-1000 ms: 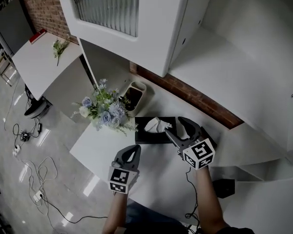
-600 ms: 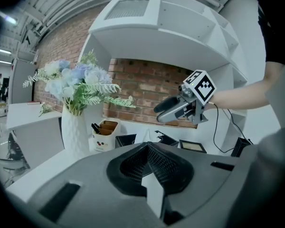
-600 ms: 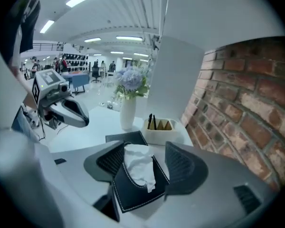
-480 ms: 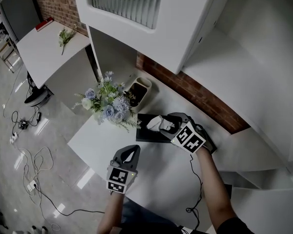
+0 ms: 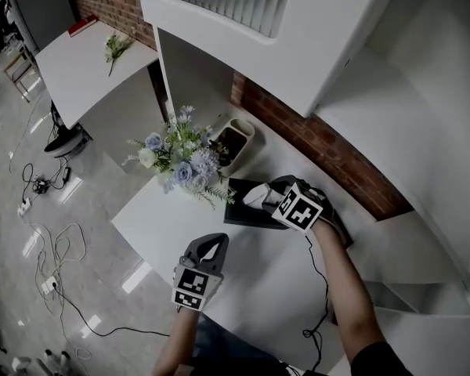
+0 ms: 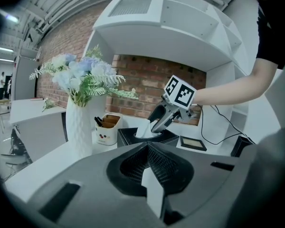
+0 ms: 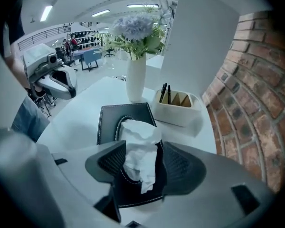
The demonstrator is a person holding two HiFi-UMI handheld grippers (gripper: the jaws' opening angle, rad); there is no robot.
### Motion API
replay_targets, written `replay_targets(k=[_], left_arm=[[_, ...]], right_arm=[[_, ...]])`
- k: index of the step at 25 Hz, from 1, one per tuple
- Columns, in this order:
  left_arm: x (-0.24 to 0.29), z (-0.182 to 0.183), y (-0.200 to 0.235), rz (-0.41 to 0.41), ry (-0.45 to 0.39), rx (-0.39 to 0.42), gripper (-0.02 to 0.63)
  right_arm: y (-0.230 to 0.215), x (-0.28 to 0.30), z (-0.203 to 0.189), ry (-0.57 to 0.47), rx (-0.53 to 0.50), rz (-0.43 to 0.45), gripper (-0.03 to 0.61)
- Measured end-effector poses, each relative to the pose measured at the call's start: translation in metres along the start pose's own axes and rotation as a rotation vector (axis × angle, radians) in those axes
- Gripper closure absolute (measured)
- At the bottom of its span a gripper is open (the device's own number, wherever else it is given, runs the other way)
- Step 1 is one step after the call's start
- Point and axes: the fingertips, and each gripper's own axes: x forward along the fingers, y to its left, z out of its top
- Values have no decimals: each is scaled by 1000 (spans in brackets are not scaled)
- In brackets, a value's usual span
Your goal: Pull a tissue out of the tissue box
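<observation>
A black tissue box (image 5: 241, 211) (image 7: 113, 120) (image 6: 129, 136) lies on the white table (image 5: 172, 225), and a white tissue (image 5: 255, 195) (image 7: 139, 152) (image 6: 144, 129) sticks up from its slot. My right gripper (image 5: 266, 197) (image 7: 138, 169) (image 6: 155, 124) points steeply down over the box. Its jaws stand either side of the tissue and are closing, with a gap still showing on the right side. My left gripper (image 5: 212, 242) (image 6: 148, 150) (image 7: 57, 82) hovers near the table's front edge, shut and holding nothing.
A white vase of blue and white flowers (image 5: 180, 161) (image 7: 136, 56) stands left of the box. A cream pen holder (image 5: 235, 138) (image 7: 176, 106) sits behind it by the brick wall (image 5: 329, 155). A small framed picture (image 6: 193, 143) lies to the box's right. A white cabinet (image 5: 298, 45) overhangs.
My right gripper has come down and tipped over the tissue box, so that its jaws now straddle the tissue. The left gripper has stayed put.
</observation>
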Motion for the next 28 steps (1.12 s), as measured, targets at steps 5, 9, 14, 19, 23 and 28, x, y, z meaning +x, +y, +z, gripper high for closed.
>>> replay_targets(k=[5, 9, 14, 19, 23, 28], left_arm=[[-3, 0, 5, 9, -2, -12, 604], [-3, 1, 9, 16, 1, -6, 604], [-1, -1, 9, 11, -1, -15, 604], [-2, -2, 8, 5, 0, -15, 604], [-4, -3, 9, 7, -1, -16, 604], [-6, -5, 10, 9, 0, -22, 604]], right_arm=[[8, 7, -3, 36, -16, 19, 390], [15, 8, -6, 48, -38, 24, 448], [16, 10, -10, 59, -88, -24, 575], [20, 11, -8, 56, -97, -24, 578], [20, 10, -7, 55, -113, -40, 578], [15, 0, 4, 12, -108, -87, 580]])
